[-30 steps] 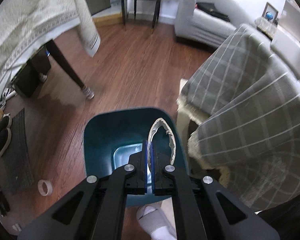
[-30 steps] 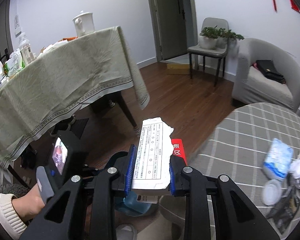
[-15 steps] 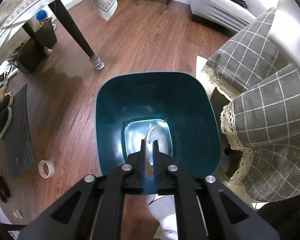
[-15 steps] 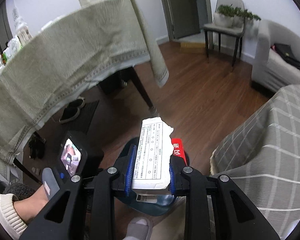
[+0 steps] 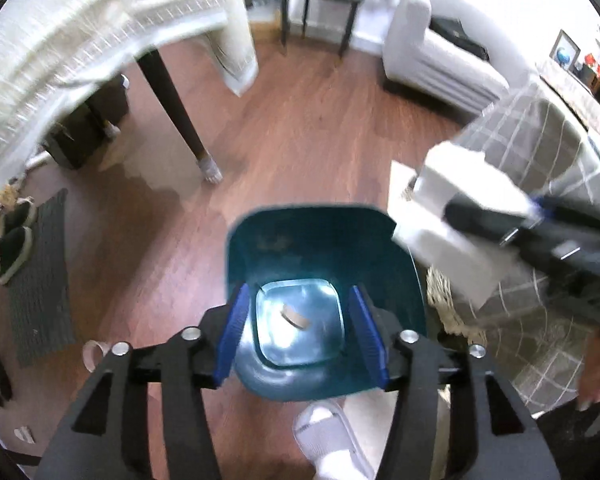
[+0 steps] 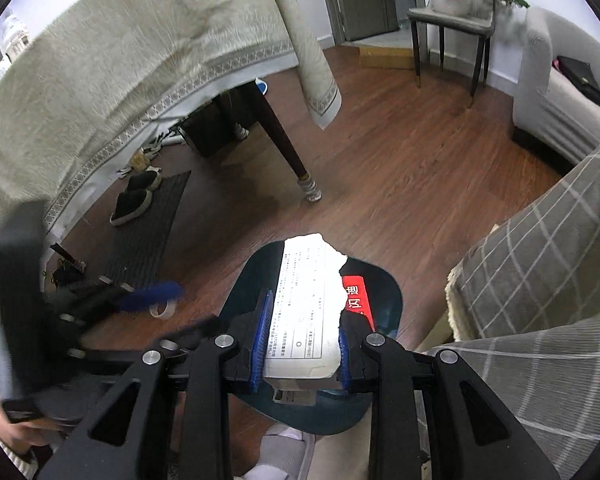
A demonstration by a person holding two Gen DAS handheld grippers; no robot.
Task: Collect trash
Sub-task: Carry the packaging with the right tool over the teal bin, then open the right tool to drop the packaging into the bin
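Currently, your left hand-held gripper [image 5: 301, 330] is spread wide above the teal trash bin [image 5: 323, 240], and its blue pads [image 5: 232, 334] touch nothing. A small tan scrap [image 5: 296, 317] lies on the bin's pale bottom, directly between the two fingers in the left wrist view. The bin stands on the wooden floor [image 5: 307, 140], near the edge of the checked cloth [image 5: 547, 320] on its right.

Your right hand-held gripper [image 6: 300, 338] is closed on a torn white printed paper packet [image 6: 305, 312]; both blue pads [image 6: 260, 344] press against its sides. The packet's upper end, with a red label [image 6: 357, 298] beside the torn edge, projects forward over the bin [image 6: 383, 292]. In the left wrist view, the same packet [image 5: 451, 216] appears blurred at the bin's right rim, with the right hand-held gripper [image 5: 499, 222] behind it.

A roll of tape [image 5: 94, 354] lies on the floor to the left of the bin. A pair of slippers [image 6: 134, 196] rests on a dark mat [image 6: 148, 232] beneath the draped table [image 6: 140, 60].
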